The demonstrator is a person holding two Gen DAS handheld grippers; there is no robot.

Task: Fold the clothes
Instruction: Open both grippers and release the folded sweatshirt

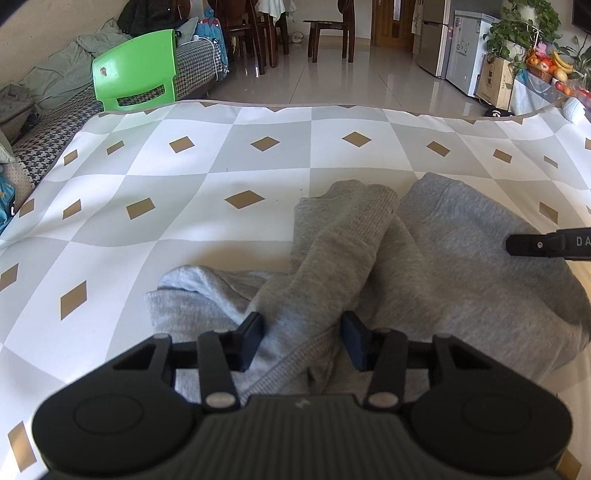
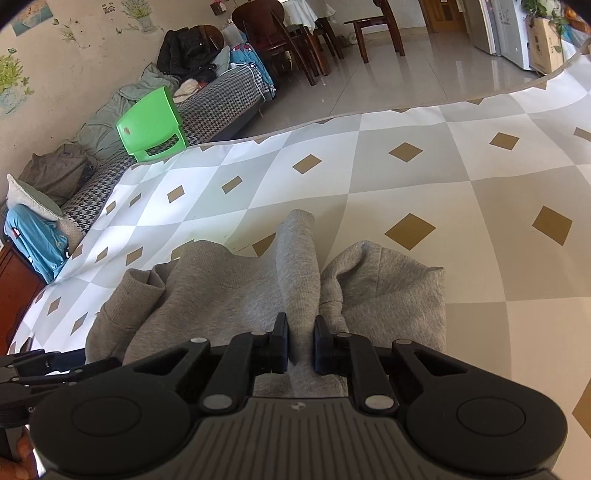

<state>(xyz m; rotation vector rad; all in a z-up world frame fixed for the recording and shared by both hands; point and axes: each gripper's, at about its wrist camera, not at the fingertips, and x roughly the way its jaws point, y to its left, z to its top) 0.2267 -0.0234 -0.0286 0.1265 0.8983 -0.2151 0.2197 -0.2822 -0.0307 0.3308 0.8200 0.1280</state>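
A grey sweatshirt (image 1: 443, 266) lies bunched on the checkered tablecloth (image 1: 184, 192), with a ribbed sleeve cuff lying across it. My left gripper (image 1: 303, 339) sits low over the near part of the sweatshirt, its jaws apart with a fold of grey cloth between them. My right gripper (image 2: 301, 343) has its jaws close together on a raised ridge of the same sweatshirt (image 2: 229, 288). The right gripper's tip also shows at the right edge of the left wrist view (image 1: 517, 244). The left gripper shows at the lower left of the right wrist view (image 2: 44, 365).
A green plastic chair (image 1: 136, 74) stands at the table's far left edge. A sofa with piled clothes (image 2: 110, 122) runs along the wall. Wooden dining chairs (image 1: 328, 33), a fridge and plants stand beyond on the tiled floor.
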